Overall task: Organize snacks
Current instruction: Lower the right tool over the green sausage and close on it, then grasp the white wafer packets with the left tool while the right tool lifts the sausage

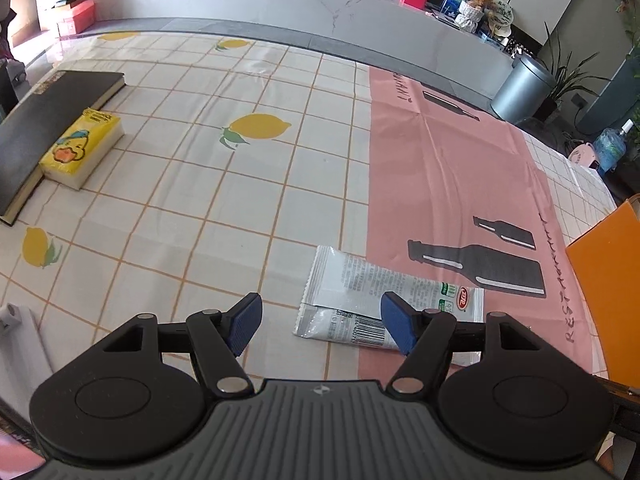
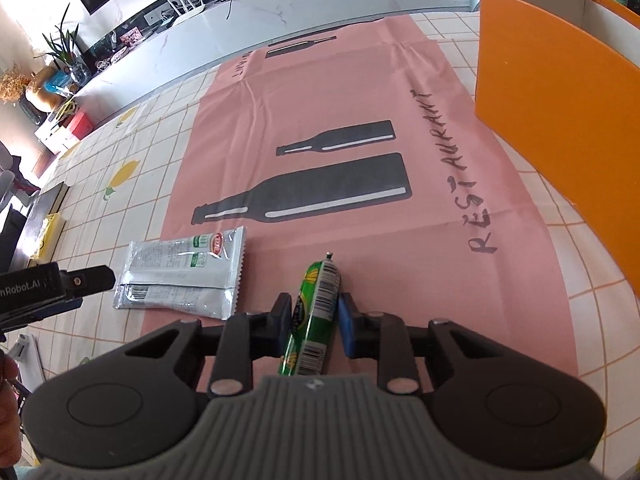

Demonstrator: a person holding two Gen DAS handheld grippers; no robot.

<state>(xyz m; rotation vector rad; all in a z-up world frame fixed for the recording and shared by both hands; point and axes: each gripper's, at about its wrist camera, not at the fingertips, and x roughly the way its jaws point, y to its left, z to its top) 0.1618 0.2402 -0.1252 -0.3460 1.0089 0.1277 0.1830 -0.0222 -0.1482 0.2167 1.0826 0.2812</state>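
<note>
Angled steeply down at the desk [image 2: 500,280], the right gripper [image 2: 314,312] is clamped around a green sausage stick [image 2: 316,308] lying on the pink mat [image 2: 360,100]. The left gripper [image 1: 320,320], pitched down likewise, hovers released over the silver snack packet [image 1: 360,292], jaws spread wide, beside the orange box [image 2: 560,92].

Green sausage stick [image 2: 316,312]: lying lengthwise, clamped between right tool [image 2: 314,316] pads. Silver-white sachet [image 1: 376,300]: flat, under left tool's [image 1: 320,324] right pad.
</note>
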